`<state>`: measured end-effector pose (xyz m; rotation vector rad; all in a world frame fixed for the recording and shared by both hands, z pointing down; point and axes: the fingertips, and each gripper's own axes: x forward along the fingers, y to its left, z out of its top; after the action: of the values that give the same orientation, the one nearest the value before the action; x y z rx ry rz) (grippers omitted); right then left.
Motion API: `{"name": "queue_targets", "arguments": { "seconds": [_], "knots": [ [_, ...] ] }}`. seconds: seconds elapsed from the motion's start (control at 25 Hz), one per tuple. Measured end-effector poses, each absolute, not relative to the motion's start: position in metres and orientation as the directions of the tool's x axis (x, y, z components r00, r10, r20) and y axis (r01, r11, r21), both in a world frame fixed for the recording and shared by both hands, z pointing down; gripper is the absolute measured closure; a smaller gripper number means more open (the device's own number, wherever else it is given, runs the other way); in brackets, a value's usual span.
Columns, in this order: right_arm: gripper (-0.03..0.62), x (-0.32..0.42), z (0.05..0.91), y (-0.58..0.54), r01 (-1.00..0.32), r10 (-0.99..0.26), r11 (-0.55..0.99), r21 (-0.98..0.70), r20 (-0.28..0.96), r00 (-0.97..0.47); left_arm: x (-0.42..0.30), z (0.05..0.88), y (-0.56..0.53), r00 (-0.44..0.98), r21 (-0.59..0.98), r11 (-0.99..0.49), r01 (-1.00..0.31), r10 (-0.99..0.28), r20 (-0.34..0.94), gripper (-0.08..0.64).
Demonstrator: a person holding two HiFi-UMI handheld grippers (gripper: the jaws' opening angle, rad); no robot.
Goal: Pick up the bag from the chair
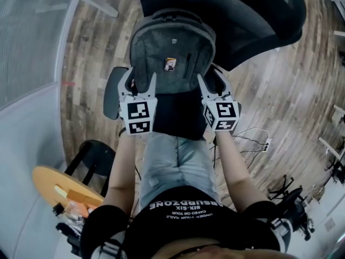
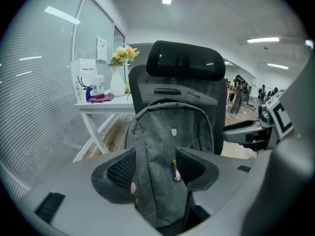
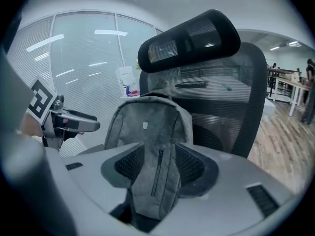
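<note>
A grey backpack (image 1: 170,45) stands upright on the seat of a black mesh office chair (image 1: 253,20), leaning on its backrest. My left gripper (image 1: 142,80) is at the bag's lower left and my right gripper (image 1: 211,80) at its lower right. Both are open, fingers pointing at the bag. In the left gripper view the backpack (image 2: 167,141) fills the gap between the jaws of the left gripper (image 2: 155,168), below the chair's headrest (image 2: 187,60). In the right gripper view the zipped front of the backpack (image 3: 147,127) shows between the jaws of the right gripper (image 3: 160,166).
The chair's left armrest (image 1: 112,93) sits just outside my left gripper. A round wooden table (image 1: 59,190) and a black stool (image 1: 97,155) stand at lower left. A white table (image 2: 106,104) with a flower vase stands by the glass wall. Cables (image 1: 259,139) lie on the wood floor.
</note>
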<state>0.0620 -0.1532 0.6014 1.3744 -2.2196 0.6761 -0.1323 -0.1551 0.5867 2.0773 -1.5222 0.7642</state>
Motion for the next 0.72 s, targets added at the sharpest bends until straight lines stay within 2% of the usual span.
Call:
{"name": "queue_targets", "arguments": {
  "seconds": [0.72],
  "knots": [
    [0.388,0.078,0.645,-0.189,-0.931,-0.686,0.346,-0.115,0.646,-0.335,-0.154,0.621,-0.197,0.196,-0.035,-0.301,-0.953,-0.7,0.686,0.319]
  ]
}}
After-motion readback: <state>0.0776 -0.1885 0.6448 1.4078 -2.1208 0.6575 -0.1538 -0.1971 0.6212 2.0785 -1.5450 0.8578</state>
